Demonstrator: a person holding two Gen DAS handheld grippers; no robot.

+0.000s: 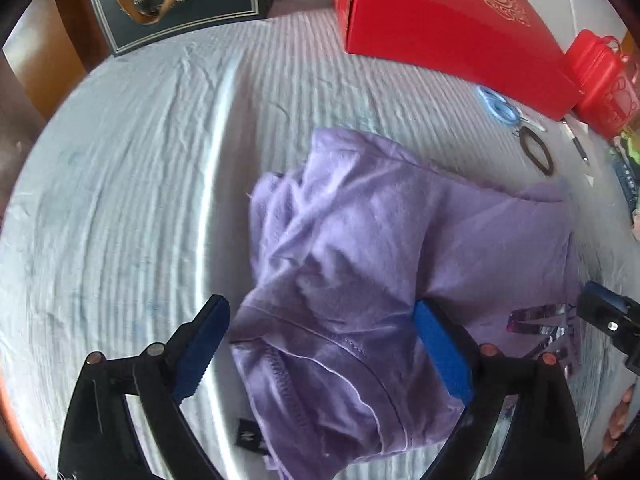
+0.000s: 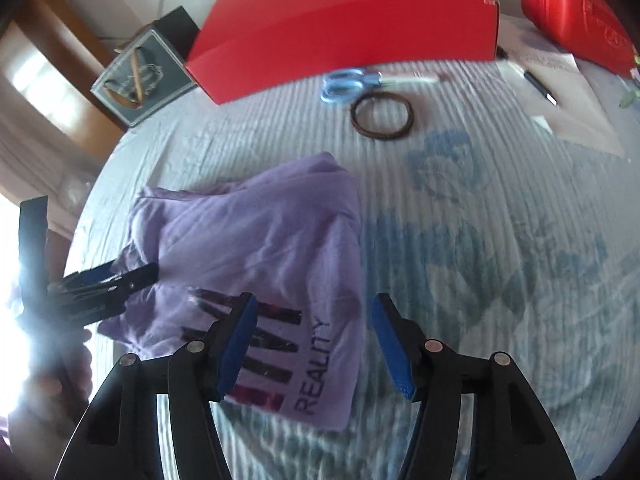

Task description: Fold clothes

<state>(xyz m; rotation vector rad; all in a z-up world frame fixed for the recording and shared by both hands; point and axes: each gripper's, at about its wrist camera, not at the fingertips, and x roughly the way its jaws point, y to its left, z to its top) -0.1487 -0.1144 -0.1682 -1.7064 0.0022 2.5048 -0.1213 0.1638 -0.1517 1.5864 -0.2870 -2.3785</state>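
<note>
Lying bunched under both spread tongs (image 1: 322, 346) (image 2: 314, 346), the purple shirt (image 1: 380, 240) covers the bedsheet (image 1: 120, 160).

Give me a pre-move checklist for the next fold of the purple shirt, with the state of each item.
1. Left gripper open over the shirt: ok.
2. Right gripper open, nothing held: ok.
3. Shirt lying flat: not ok, bunched and wrinkled on the left gripper's side.
4. Printed corner smooth: ok.
5. Scissors and dark ring apart from the shirt: ok.
6. Red box clear of the shirt: ok.
7. Layers beneath aligned: cannot tell.
</note>
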